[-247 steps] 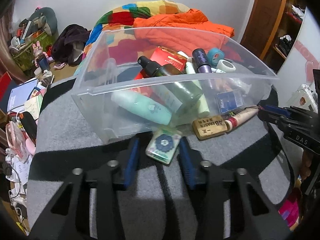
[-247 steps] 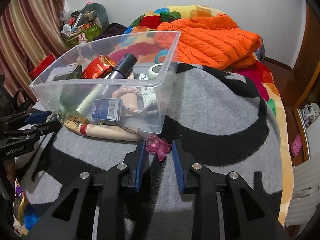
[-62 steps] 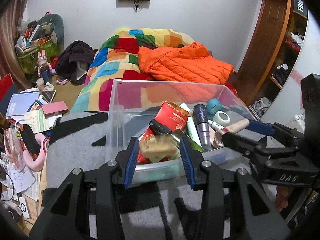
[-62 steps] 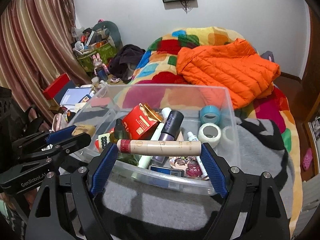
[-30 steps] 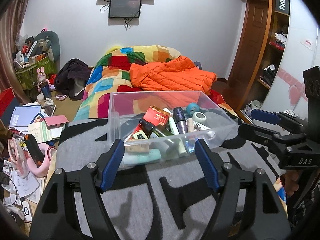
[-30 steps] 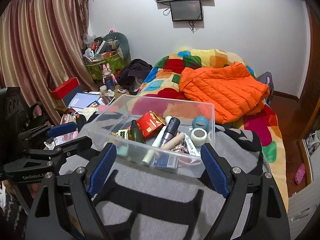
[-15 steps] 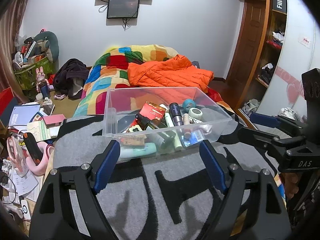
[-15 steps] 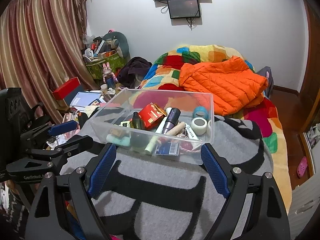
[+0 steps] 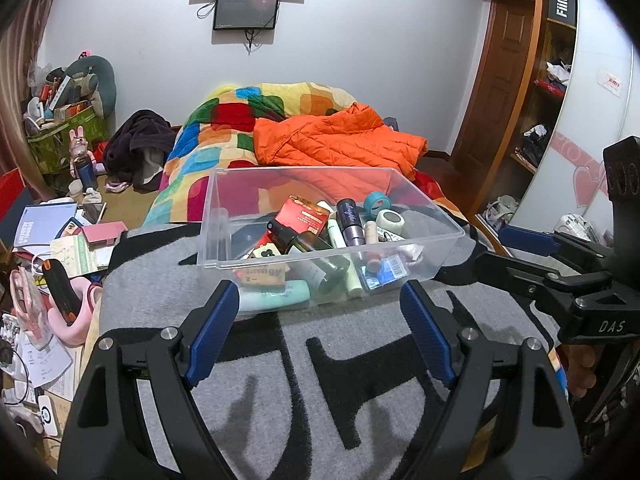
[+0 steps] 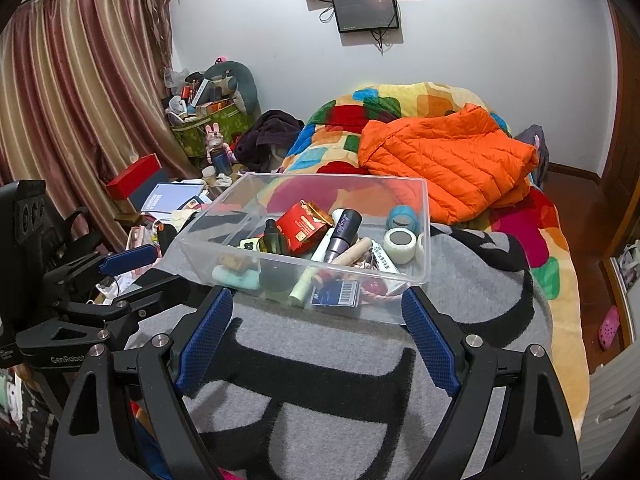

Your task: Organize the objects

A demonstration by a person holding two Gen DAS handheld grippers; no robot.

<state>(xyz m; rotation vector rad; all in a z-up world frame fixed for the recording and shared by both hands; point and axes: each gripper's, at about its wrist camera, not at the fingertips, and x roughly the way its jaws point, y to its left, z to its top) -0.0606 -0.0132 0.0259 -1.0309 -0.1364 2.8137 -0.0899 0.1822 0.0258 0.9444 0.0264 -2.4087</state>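
Observation:
A clear plastic bin [image 9: 452, 240] [image 10: 425, 236] sits on a grey and black blanket [image 9: 360, 392] [image 10: 332, 380]. It holds several items: a red box [image 9: 302, 216] [image 10: 305, 224], a dark bottle [image 9: 308, 246], a purple tube [image 9: 349, 216] [image 10: 344, 232], a wooden tag [image 9: 262, 276], a mint tube [image 9: 276, 302], tape rolls [image 9: 378, 202] [image 10: 402, 242]. My left gripper [image 9: 320, 328] is open and empty, back from the bin's near wall. My right gripper [image 10: 316, 332] is open and empty, also short of the bin.
An orange jacket [image 9: 336, 144] [image 10: 448, 164] lies on a colourful quilt [image 9: 224, 128] behind the bin. Books, papers and clutter [image 9: 52, 240] cover the floor at left. A wooden door [image 9: 500, 80] and shelves stand at right. Striped curtains [image 10: 80, 100] hang at left.
Both grippers let go of their items into the bin, opened wide and drew back and up. The bin now looks smaller and farther away.

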